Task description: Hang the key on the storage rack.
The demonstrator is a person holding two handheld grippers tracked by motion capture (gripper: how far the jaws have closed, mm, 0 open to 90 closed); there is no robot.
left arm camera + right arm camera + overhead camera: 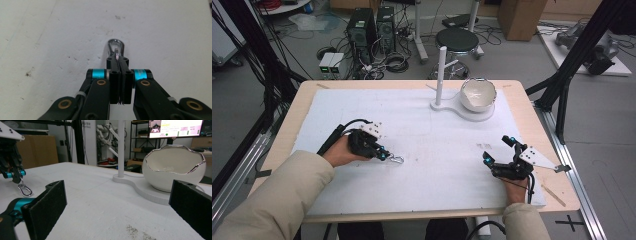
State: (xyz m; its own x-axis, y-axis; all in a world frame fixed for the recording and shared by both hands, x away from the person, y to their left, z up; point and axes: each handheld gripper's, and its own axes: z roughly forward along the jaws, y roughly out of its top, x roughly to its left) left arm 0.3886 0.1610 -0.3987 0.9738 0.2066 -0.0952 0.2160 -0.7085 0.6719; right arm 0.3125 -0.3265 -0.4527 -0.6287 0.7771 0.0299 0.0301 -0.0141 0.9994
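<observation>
A small silver carabiner clip [115, 45] sticks out from the tips of my left gripper [120, 62], which is shut on it. In the high view this gripper [384, 156] is at the left of the white mat, with the clip [397, 159] pointing right. The right gripper view shows the clip [24, 190] hanging from the left gripper [13, 173], low over the mat. My right gripper [497, 150] rests at the front right, open with nothing between its jaws [120, 212]. A white stand with an upright post [441, 70] and an egg-shaped bowl [478, 95] is at the back.
A white mat [432, 145] covers the wooden table [307, 95]. Black frame legs [564, 85] stand beside the table's right edge. A stool [457, 40] and computer towers [362, 30] are on the floor behind. The bowl [173, 170] and post [121, 147] lie ahead of the right gripper.
</observation>
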